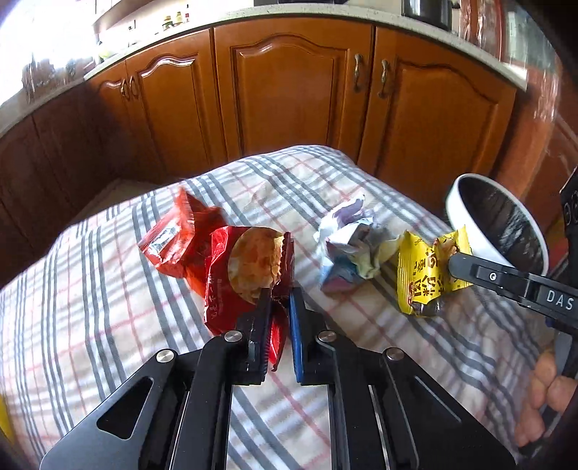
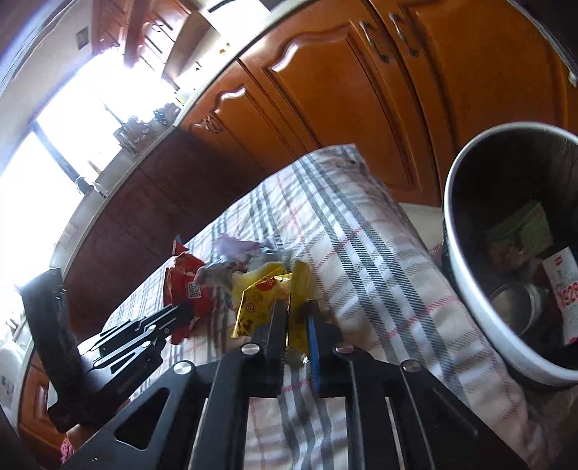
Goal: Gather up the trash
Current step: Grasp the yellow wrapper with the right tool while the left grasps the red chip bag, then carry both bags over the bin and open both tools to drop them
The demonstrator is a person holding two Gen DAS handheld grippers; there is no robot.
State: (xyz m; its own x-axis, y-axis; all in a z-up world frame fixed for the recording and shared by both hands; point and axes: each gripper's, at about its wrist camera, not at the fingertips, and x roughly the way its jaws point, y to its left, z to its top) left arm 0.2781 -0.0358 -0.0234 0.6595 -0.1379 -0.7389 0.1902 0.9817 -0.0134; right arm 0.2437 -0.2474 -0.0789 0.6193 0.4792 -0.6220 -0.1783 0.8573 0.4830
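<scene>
On the plaid-covered table (image 1: 108,307) lie a red snack wrapper (image 1: 224,267) with a round cracker picture, a second red wrapper (image 1: 169,238) behind it, and a crumpled paper ball (image 1: 346,246). My left gripper (image 1: 280,293) is shut on the near red wrapper's edge. My right gripper (image 2: 294,307) is shut on a yellow wrapper (image 2: 256,307), also seen in the left wrist view (image 1: 422,274), held just above the cloth. A white-rimmed trash bin (image 2: 469,274) stands to the right, off the table's edge, with trash inside.
Wooden kitchen cabinets (image 1: 289,90) stand behind the table under a countertop (image 1: 325,11). The bin also shows in the left wrist view (image 1: 466,206). A bright window (image 2: 54,144) is at the left. The left gripper shows in the right wrist view (image 2: 180,311).
</scene>
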